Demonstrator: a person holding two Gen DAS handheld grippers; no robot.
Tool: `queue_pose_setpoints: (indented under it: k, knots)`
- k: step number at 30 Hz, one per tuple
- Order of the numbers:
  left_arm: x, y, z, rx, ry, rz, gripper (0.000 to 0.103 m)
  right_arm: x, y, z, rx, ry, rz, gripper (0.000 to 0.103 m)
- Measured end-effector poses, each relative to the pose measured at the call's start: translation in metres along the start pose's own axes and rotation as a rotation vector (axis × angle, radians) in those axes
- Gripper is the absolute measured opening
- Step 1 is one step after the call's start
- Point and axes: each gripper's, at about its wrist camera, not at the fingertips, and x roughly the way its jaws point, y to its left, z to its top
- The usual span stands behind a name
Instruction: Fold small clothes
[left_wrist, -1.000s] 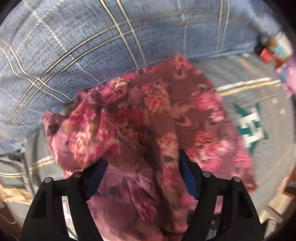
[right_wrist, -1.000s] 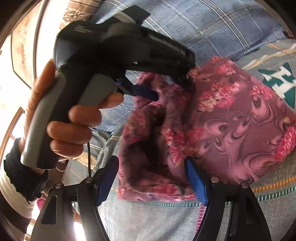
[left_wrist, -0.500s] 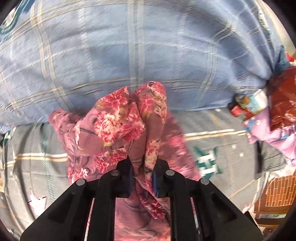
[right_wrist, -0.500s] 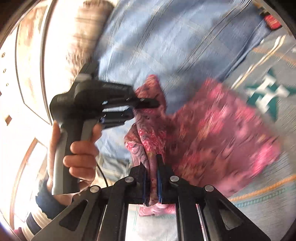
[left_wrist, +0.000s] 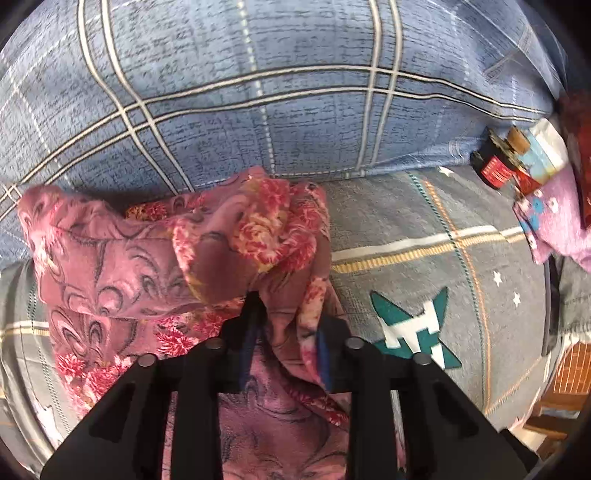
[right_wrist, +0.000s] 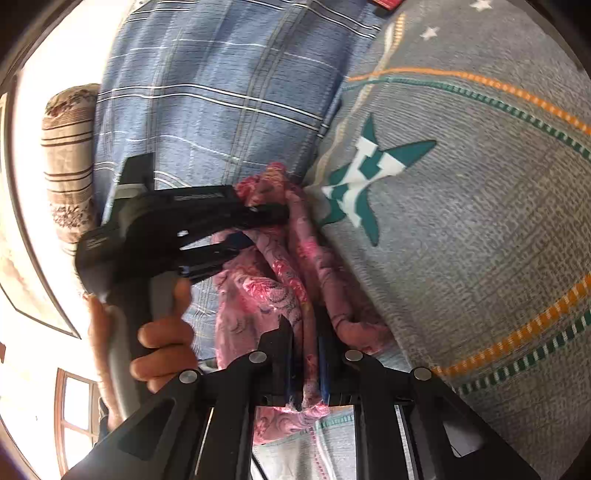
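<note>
A small pink floral garment (left_wrist: 155, 258) lies bunched on the grey patterned bedspread (left_wrist: 424, 229), against a blue plaid pillow. My left gripper (left_wrist: 284, 332) has its jaws parted, with a fold of the cloth hanging between them. It shows from the side in the right wrist view (right_wrist: 255, 229), jaws apart around the cloth. My right gripper (right_wrist: 306, 354) is shut on another edge of the garment (right_wrist: 273, 291), which stretches between the two grippers.
A blue plaid pillow (left_wrist: 258, 92) fills the back. Small jars and a box (left_wrist: 513, 162) and purple cloth (left_wrist: 554, 221) sit at the right. A striped bolster (right_wrist: 66, 147) lies at the left near a bright window.
My left gripper's jaws, shut on the cloth half a second ago, have parted. My right gripper stays shut on the cloth and has swung so the garment hangs folded along the pillow edge.
</note>
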Motion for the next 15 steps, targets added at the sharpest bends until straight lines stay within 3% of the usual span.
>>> queue_pose_setpoints:
  k: [5, 8, 9, 12, 13, 15]
  knots:
    - [-0.047, 0.031, -0.003, -0.034, -0.050, -0.097, 0.031, -0.008, 0.007, -0.006, -0.046, -0.028, -0.019, 0.019]
    - [-0.088, 0.079, -0.013, -0.085, -0.141, -0.114, 0.056, -0.032, 0.023, -0.007, -0.118, -0.146, -0.040, 0.027]
    - [-0.097, 0.097, -0.017, -0.115, -0.171, -0.109, 0.060, -0.043, 0.029, -0.008, -0.146, -0.195, -0.048, 0.031]
    - [-0.106, 0.145, -0.029, -0.200, -0.211, -0.145, 0.061, -0.067, 0.051, -0.003, -0.215, -0.287, -0.001, 0.048]
    - [-0.106, 0.159, -0.034, -0.213, -0.200, -0.170, 0.061, -0.067, 0.060, 0.001, -0.240, -0.282, 0.021, 0.056]
    - [-0.094, 0.170, -0.042, -0.219, -0.186, -0.199, 0.061, -0.051, 0.083, 0.018, -0.332, -0.240, 0.014, 0.061]
